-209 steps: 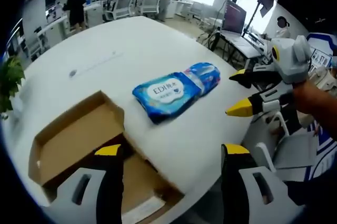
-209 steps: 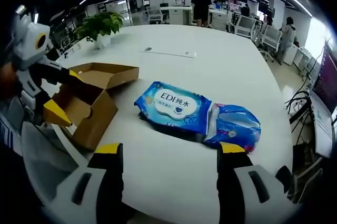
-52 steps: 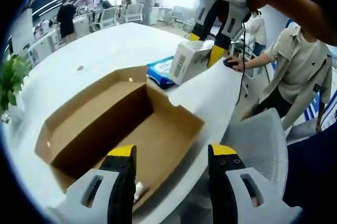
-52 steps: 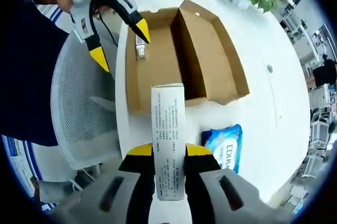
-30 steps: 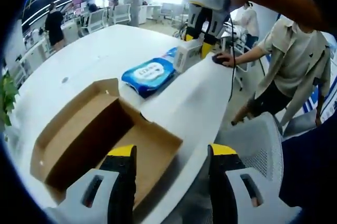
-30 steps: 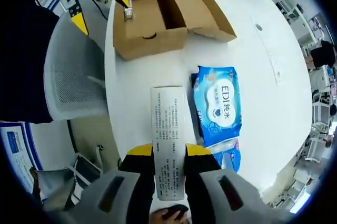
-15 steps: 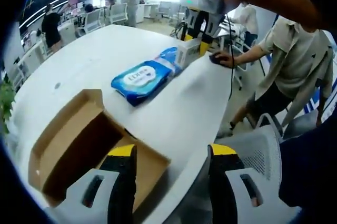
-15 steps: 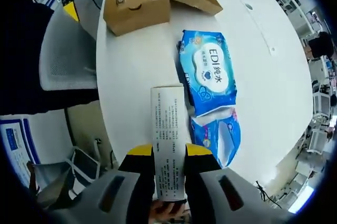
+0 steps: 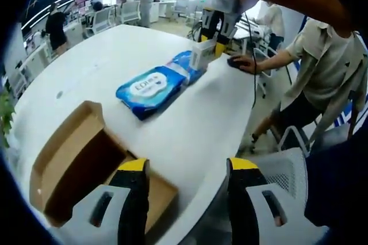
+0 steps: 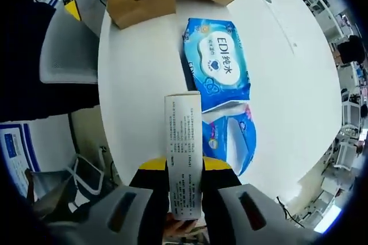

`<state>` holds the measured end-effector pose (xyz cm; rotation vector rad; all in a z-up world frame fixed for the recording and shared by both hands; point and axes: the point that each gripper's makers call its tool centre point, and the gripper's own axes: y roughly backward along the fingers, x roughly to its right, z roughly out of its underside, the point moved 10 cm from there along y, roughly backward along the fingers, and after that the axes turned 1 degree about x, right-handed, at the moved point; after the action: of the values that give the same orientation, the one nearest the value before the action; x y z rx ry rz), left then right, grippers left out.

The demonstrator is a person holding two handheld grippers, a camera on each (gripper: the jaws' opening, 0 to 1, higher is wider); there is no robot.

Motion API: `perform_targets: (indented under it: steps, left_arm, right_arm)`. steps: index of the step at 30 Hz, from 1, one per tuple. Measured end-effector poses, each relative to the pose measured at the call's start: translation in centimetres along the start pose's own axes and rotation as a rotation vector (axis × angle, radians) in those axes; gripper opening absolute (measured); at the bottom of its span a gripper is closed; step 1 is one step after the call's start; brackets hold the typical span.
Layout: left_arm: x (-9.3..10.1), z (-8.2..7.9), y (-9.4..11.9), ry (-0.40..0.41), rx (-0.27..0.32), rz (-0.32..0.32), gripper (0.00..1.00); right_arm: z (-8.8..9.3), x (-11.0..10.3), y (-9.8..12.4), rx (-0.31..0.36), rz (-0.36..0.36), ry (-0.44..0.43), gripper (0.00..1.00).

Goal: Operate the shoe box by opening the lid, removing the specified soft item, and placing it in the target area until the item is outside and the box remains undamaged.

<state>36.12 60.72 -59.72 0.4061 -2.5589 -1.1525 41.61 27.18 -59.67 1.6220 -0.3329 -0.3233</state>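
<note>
Right gripper (image 10: 184, 167): jaws clamped on white carton (image 10: 183, 153), frame centre. Left gripper (image 9: 183, 167): jaws apart, empty. Blue wipes pack (image 10: 217, 69) on white table (image 10: 144, 61), upper centre. Shoe box (image 9: 69, 164) open, lower left.

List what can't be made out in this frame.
- Shoe box floor, left gripper view: near part hidden behind the left gripper.
- White carton print, right gripper view: too small to read; lower end hidden between the jaws.
- Second blue pack, right gripper view: partly under the wipes pack.
</note>
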Motion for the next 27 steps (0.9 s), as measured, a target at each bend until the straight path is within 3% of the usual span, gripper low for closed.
perform_targets:
  steps: [8,27]
  left_arm:
    - [0.2,-0.3,-0.3,0.014,-0.010,-0.008,0.53]
    - [-0.1,-1.8,0.0,0.057,0.010,-0.057,0.53]
  right_arm:
    - [0.4,1.7,-0.5,0.005,-0.001,0.007,0.17]
    - [0.2,9.1,-0.6,0.003,0.024,0.044,0.17]
